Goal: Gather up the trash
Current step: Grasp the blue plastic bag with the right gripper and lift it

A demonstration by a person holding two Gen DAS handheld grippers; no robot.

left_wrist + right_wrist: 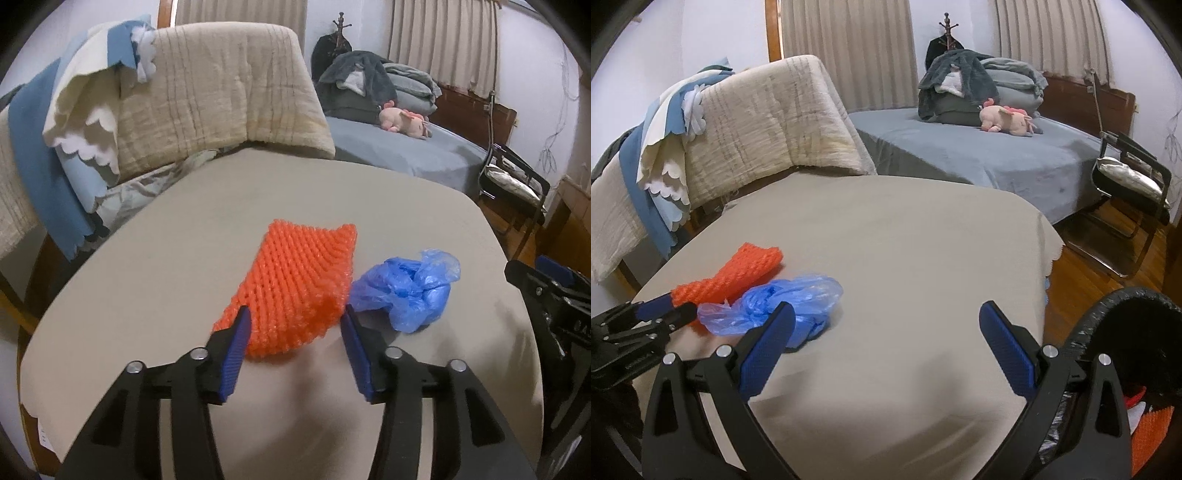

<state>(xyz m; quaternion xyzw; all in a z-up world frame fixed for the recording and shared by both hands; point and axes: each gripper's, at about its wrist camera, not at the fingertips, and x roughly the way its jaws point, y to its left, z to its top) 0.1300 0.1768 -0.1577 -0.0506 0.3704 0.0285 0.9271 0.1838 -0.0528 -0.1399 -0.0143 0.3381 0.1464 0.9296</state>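
An orange foam net (299,280) lies flat on the beige table (166,258), with a crumpled blue plastic bag (406,291) just to its right. My left gripper (295,321) is open, its blue pads on either side of the net's near end, and the net shows no squeeze. In the right wrist view the net (738,273) and the bag (783,302) sit at the left, where the left gripper (665,312) reaches the net's end. My right gripper (886,321) stands wide open and empty over bare table, its left finger beside the bag.
A black-lined bin (1108,310) holding orange and white scraps sits at the table's right edge. A chair draped with a beige quilt (221,96) and blue cloth stands behind the table. Beyond lie a grey bed (979,147), a pink plush toy and a black chair (1130,177).
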